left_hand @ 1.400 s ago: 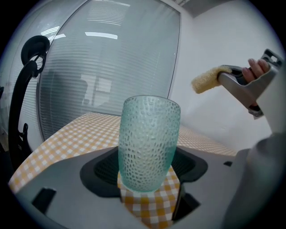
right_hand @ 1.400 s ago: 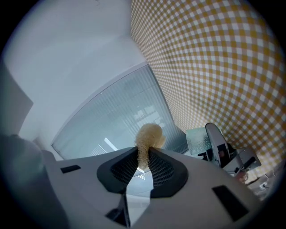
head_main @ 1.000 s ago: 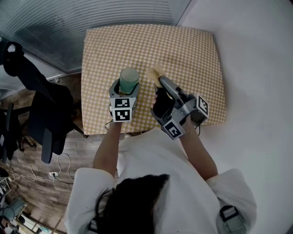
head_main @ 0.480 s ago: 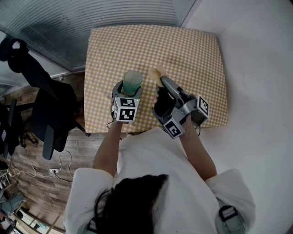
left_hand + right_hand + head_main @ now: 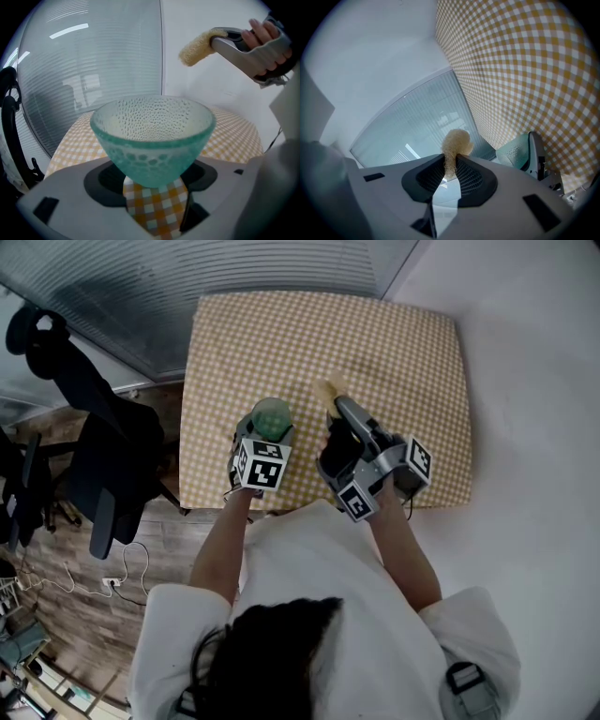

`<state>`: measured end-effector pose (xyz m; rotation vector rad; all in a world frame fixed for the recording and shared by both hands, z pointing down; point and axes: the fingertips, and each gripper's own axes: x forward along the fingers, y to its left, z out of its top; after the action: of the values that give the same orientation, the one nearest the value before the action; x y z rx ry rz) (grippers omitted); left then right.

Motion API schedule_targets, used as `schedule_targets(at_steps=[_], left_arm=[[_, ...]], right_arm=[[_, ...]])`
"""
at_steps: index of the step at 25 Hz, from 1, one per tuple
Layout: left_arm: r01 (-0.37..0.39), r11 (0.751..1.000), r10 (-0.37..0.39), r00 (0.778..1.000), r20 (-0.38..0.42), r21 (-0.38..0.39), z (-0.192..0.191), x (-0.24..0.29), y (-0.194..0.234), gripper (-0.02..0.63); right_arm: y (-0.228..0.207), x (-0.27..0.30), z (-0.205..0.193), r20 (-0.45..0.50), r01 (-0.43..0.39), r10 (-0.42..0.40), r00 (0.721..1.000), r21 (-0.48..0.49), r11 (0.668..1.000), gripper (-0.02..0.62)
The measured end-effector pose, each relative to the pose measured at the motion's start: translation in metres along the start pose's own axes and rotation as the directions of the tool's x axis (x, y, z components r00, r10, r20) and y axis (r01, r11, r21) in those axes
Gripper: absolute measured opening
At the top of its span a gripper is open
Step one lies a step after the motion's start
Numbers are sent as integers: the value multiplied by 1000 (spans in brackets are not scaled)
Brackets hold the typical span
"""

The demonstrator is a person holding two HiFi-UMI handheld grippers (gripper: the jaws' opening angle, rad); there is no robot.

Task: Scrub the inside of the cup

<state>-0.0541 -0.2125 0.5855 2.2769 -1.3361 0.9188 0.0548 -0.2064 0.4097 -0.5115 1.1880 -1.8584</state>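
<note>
Since the earlier head view, the left gripper (image 5: 270,427) has dipped and drawn its green glass cup (image 5: 273,414) a little nearer the person, so that more of the cup's mouth faces the camera. The right gripper (image 5: 339,407) has kept its place. It pinches a pale sponge (image 5: 327,389), which sits just beside the cup but apart from it, above the checked tablecloth (image 5: 394,343). By my reading the scrubbing has not begun: the sponge is outside the rim, so entering the cup and rubbing its wall and bottom all remain to do. A black office chair (image 5: 103,456) and a cable (image 5: 112,592) on the wooden floor lie well apart from the work.

In the left gripper view the jaws are closed on the lower part of the dimpled cup (image 5: 152,136), which is held clear of the cloth (image 5: 234,136). Its wide mouth is open and nothing shows inside it. The sponge (image 5: 197,47) hangs above and to the right, with the person's hand (image 5: 262,35) behind it. A ribbed glass panel (image 5: 93,70) fills the background.

In the right gripper view the jaws are clamped on the sponge (image 5: 454,145), whose tuft stands out past the pads. The cup (image 5: 515,152) shows off to the right and is not yet in line with the sponge. Nothing seems to stand between them, though the sponge must be turned toward the mouth.
</note>
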Motion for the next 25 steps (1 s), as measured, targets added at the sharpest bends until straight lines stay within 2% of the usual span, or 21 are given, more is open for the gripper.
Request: schedule_targets(at_steps=[7, 10, 16, 23, 25], left_arm=[[36, 999, -37, 999, -20, -38, -4, -4, 1, 362], [44, 997, -47, 998, -38, -65, -9, -12, 0, 371], [48, 995, -46, 999, 18, -90, -7, -45, 1, 371], [27, 988, -13, 996, 87, -154, -1, -82, 11, 370], [25, 981, -4, 994, 107, -192, 2, -90, 14, 362]], right_arm=[[-5, -3, -1, -1, 13, -13, 1000, -8, 1000, 80], [-7, -4, 0, -7, 28, -29, 1000, -47, 998, 80], [-12, -6, 11, 6, 76, -76, 997, -148, 986, 80], [-21, -10, 32, 31, 176, -175, 984, -315, 933, 80], [-24, -11, 38, 36, 197, -198, 980, -359, 912, 80]])
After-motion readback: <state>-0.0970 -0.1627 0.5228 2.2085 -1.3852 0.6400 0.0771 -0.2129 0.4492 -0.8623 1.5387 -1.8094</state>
